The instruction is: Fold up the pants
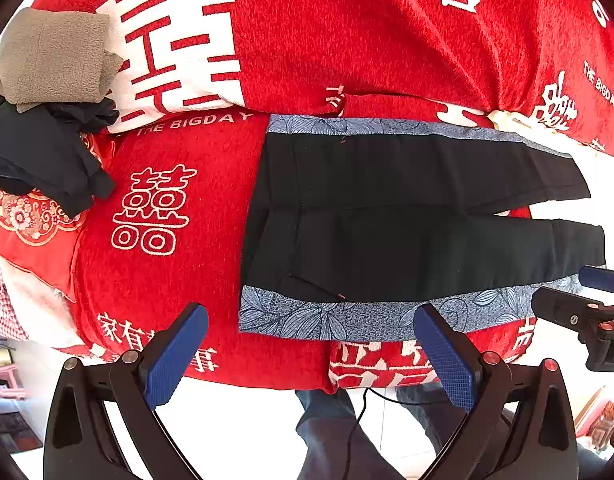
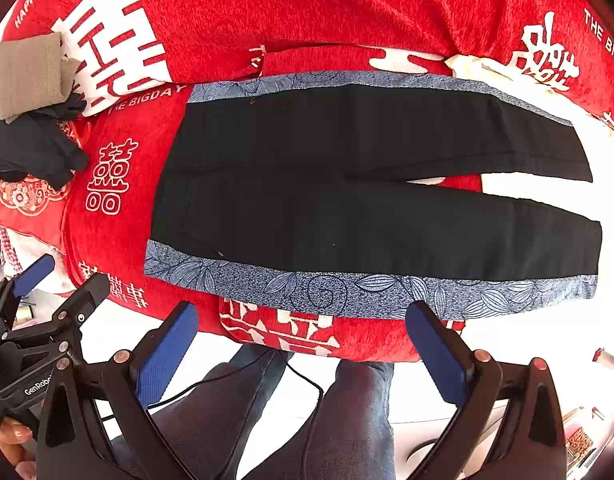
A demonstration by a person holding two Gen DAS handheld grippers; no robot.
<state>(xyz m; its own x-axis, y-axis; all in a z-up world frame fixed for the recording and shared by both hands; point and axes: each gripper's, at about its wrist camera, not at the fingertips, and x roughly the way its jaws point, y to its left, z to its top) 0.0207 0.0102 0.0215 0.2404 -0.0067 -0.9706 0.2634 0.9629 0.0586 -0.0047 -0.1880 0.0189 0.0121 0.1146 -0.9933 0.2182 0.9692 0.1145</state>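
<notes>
Black pants with blue leaf-patterned side stripes lie flat on a red blanket, waistband to the left and both legs spread to the right. My left gripper hovers open over the near stripe by the waist, holding nothing. My right gripper stands open above the near stripe at mid-leg, also empty. Each gripper shows in the other's view: the right gripper at the right edge, the left gripper at the lower left.
A folded tan fleece rests on a dark crumpled garment at the blanket's left end. A person's legs in grey jeans stand by the near edge, with a black cable across them.
</notes>
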